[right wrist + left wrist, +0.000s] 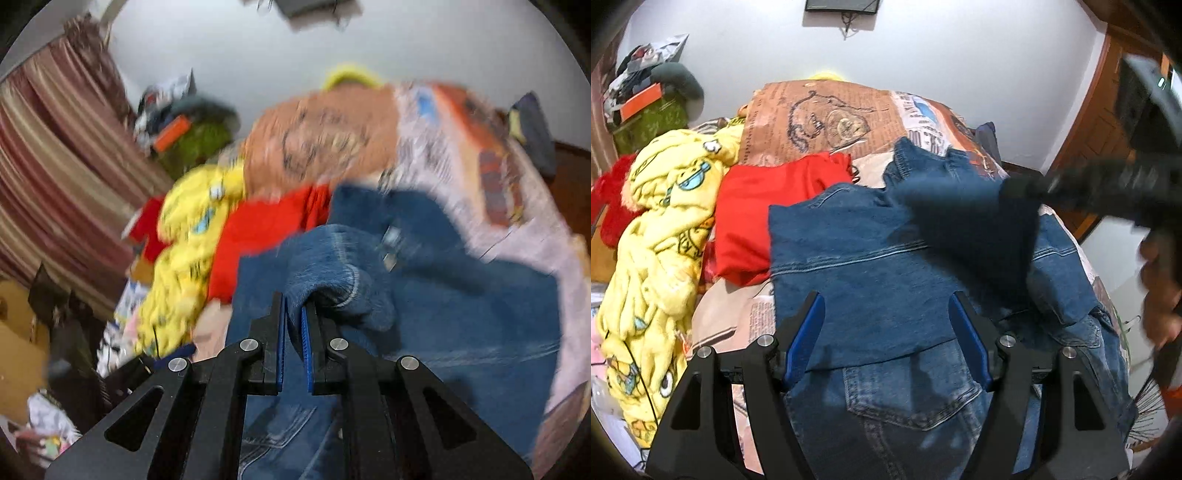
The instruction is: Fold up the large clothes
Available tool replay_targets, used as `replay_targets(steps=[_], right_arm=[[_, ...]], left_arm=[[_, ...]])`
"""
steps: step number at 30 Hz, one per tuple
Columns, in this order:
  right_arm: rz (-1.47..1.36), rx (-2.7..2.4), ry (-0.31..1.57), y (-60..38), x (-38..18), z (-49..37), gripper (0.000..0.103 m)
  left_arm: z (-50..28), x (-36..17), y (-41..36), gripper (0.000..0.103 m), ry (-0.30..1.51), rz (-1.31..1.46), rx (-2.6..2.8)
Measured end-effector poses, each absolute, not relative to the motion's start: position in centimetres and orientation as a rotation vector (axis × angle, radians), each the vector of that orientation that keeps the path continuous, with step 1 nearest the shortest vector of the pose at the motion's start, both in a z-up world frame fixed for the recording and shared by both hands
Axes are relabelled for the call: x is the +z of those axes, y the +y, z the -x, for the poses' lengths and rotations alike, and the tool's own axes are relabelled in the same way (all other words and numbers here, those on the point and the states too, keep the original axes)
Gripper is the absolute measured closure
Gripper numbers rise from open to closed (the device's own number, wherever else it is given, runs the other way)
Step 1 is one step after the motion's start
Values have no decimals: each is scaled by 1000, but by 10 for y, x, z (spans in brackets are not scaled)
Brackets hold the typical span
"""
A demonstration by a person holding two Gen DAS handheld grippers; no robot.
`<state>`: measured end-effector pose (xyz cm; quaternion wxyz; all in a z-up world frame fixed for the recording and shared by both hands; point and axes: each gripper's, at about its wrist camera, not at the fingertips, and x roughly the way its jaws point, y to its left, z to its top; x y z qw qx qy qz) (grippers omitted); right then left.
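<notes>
The denim jacket [871,266] lies spread on the bed [827,122], back panel up, with a pocketed denim layer nearer my left tool. I judge the step in hand to be the fold of one side: my right tool [294,314] is clamped tight on a bunched denim edge, apparently a sleeve or cuff, and in the left view that dark, blurred flap hangs lifted over the jacket's right half. My left tool [886,317] stands about two-thirds open above the back panel, gripping nothing.

Next move, as I judge it: lay the lifted flap flat across the back and let go, with the left tool pinning or smoothing the panel so it does not drag.

Materials: heavy mid-blue denim, stiff, with pale topstitched seams and a patch pocket; it should hold a crease but bulk at seams. Beside it lie a thin red garment [757,218], limp and wrinkled, and a fluffy yellow cartoon-print blanket [661,236], heaped. The bed cover carries a newspaper-style print.
</notes>
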<state>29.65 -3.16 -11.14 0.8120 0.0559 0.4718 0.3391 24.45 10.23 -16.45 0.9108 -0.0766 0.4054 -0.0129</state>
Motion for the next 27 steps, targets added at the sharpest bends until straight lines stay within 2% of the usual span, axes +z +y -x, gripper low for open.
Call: replay_targets(steps=[5,10,11,17,24,27], right_arm=[[-87,774,1114,-9,-140,-289,94],[-23,770,1123,-10,-132,-279,76],[-22,769,1116,-12,-128,-278,75],[-23,711,969,-52,-84,-274,59],[150,558,810,-118,-42,-262,56],[174,483,788,-147,-41,-258,43]], left_arm=[[-239,-169,113,35,852,182,-11],[-237,-172,116,35,870,220,-13],[-237,-172,116,35,871,228,-17],[-242,-174,106,35,887,214,-31],[-263,-197,89,35,958,128,-26],[-276,-210,86,35,991,123,-13]])
